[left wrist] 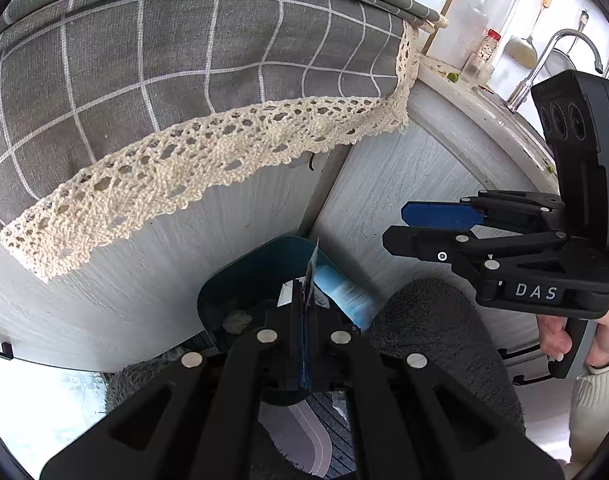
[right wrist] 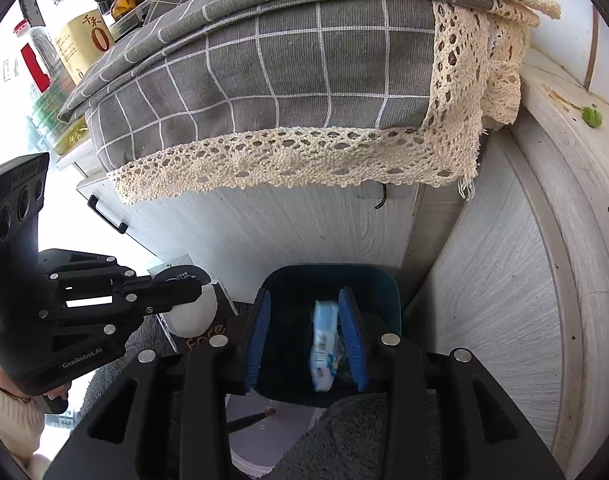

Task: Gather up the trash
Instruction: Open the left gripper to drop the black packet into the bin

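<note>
Only the right view shows right gripper [right wrist: 308, 336] parted, blue packet [right wrist: 324, 344] loose; left gripper [left wrist: 304, 312] pinches wrapper [left wrist: 310, 280]

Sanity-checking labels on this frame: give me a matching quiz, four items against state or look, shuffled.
1 left claw
2 right claw
3 bin
4 checked cloth

A lace-edged, draped over cabinet
B open around blue packet
C shut on thin wrapper
D dark teal

Pairs: 1-C, 2-B, 3-D, 4-A
</note>
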Demonstrator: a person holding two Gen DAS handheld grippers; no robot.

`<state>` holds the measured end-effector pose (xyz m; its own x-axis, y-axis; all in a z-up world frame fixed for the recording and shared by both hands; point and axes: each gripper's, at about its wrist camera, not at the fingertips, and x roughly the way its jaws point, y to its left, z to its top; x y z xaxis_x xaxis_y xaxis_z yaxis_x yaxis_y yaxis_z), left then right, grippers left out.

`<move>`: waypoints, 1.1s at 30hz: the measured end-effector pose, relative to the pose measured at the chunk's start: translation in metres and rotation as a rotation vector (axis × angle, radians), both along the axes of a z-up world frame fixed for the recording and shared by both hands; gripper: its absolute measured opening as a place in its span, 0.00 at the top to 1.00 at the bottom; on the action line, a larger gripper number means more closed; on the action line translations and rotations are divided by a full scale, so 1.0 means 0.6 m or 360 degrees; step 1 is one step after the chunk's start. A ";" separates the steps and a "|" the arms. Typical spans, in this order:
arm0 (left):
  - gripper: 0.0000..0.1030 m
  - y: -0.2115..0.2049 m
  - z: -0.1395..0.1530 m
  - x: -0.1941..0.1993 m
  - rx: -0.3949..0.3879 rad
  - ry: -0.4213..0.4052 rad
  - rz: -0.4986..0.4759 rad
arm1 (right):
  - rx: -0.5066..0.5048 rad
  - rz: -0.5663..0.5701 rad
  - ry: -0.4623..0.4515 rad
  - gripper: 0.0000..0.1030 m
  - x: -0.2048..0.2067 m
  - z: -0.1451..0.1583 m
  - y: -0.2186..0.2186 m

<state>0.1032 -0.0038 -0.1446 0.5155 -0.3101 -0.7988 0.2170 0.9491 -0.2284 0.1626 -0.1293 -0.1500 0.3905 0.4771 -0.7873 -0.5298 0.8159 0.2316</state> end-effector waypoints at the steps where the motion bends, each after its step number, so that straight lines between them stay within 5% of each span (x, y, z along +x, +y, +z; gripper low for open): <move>1: 1.00 -0.004 0.000 0.002 0.0001 0.0001 -0.0003 | -0.0003 -0.0002 -0.0003 0.64 0.001 0.001 -0.002; 33: 0.99 -0.027 -0.019 0.040 -0.0026 0.0033 -0.0028 | -0.0021 -0.0062 0.0022 0.53 0.009 -0.008 -0.026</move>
